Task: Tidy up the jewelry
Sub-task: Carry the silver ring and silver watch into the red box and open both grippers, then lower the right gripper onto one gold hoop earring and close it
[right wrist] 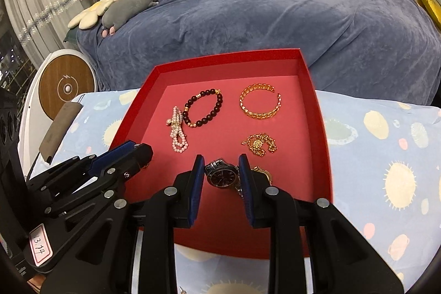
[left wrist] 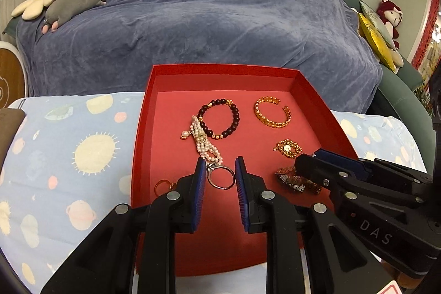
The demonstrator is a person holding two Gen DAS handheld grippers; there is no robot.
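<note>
Red cardboard walls of the tray (left wrist: pixel 143 112) rise on every side of both sets of jaws, so free room lies mainly upward and over the bare red floor ahead of the jaws.

The left gripper (left wrist: pixel 219 170) stands part open, its blue pads either side of a silver ring (left wrist: pixel 219 178) that sits in the gap; the ring's left edge looks to be against the left pad, while a gap shows on its right. Just ahead of these jaws, touching the ring's far side, lies a pearl bracelet (left wrist: pixel 202 142), and beyond that a dark bead bracelet (left wrist: pixel 219 117). Left of the left pad, beside the tray wall, a small gold ring (left wrist: pixel 162 185) is partly hidden.

The right gripper (right wrist: pixel 222 170) is likewise part open around a watch (right wrist: pixel 222 175), whose dial fills most of the gap; whether the pads press it I cannot tell. Ahead of these jaws sits a gold chain (right wrist: pixel 259 145), and farther on a gold cuff (right wrist: pixel 260 101). The two grippers stand close side by side, so sideways room between them is tight. Outside the tray lies a patterned blue cloth (right wrist: pixel 372 142), with a blue-covered sofa (right wrist: pixel 261 4) behind.
</note>
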